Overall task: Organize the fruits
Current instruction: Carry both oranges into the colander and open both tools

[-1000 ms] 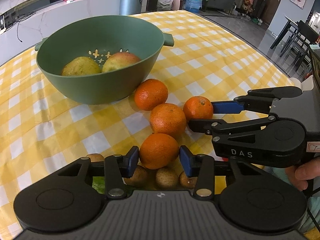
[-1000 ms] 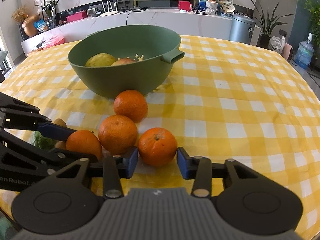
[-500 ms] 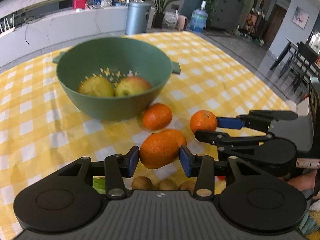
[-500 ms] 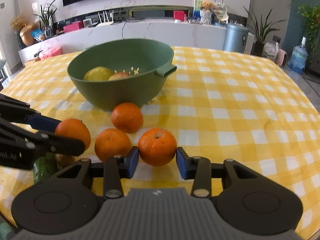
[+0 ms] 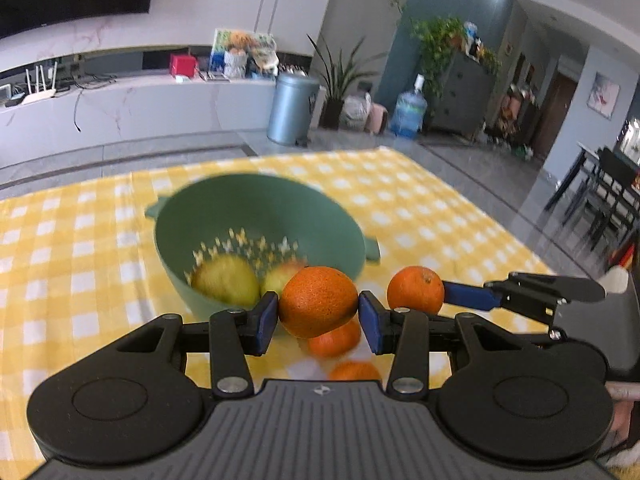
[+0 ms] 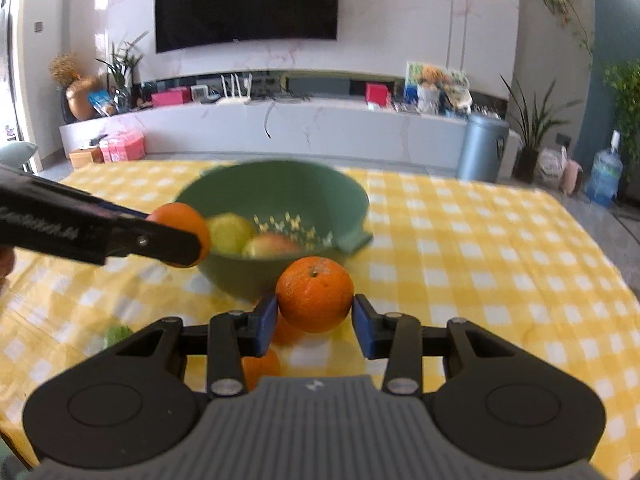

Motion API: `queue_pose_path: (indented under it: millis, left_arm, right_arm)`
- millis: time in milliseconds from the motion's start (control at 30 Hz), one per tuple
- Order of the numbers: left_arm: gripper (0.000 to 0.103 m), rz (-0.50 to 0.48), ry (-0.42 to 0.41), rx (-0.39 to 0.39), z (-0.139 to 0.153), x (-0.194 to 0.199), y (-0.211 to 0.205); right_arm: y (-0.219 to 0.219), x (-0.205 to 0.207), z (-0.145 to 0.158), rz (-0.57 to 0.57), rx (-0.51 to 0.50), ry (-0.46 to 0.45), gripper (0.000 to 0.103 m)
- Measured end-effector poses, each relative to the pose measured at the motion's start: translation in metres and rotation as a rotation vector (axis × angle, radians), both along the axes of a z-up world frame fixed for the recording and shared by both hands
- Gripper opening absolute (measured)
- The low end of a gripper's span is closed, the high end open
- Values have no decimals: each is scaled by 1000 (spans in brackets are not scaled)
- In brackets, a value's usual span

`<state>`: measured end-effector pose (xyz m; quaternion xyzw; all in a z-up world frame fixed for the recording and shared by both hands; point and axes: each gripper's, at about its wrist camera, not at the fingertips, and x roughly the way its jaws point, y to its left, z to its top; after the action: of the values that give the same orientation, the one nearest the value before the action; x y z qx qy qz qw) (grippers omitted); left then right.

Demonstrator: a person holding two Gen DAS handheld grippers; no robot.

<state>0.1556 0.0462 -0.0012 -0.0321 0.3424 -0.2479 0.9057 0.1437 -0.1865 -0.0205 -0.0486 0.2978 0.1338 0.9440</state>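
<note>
The left gripper [image 5: 318, 316] clamps an orange [image 5: 318, 301] lying crosswise, held above the tablecloth [image 5: 60, 272] before the green bowl [image 5: 260, 208]; the right gripper [image 6: 314, 320] pinches a rounder orange [image 6: 315, 294], stem end up, beside that bowl.

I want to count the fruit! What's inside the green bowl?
Inside the green bowl sit two fruits: a yellow-green one and a reddish-yellow apple. The bowl's near wall hides their undersides and anything lying lower.
</note>
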Motion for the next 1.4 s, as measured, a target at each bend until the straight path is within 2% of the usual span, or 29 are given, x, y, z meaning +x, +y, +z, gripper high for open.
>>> queue_pose_path:
  millis: [167,333,467,633,833,1033,1400]
  left_arm:
    - [49,83,5,-29,3,22,7]
    - [50,149,14,-9,1,43,12]
    - [49,176,15,-22,-2,58,17]
    - [49,193,8,8,-8,72,17]
    - [49,209,46,-1,-20,82,24]
    - [49,225,97,-34,-30,89,33]
    - [49,252,71,-33,-35,101,31]
  right_arm:
    - [7,21,17,35,4,-34,38]
    - [19,52,25,78,11,-17,38]
    - [29,75,25,107,-17,-4,38]
    - [38,105,21,139,-37,53,38]
    - [47,138,14,176,-66,123,38]
    - [52,160,1,193,-31,225,38]
    - [60,180,-15,180,-64,278,38]
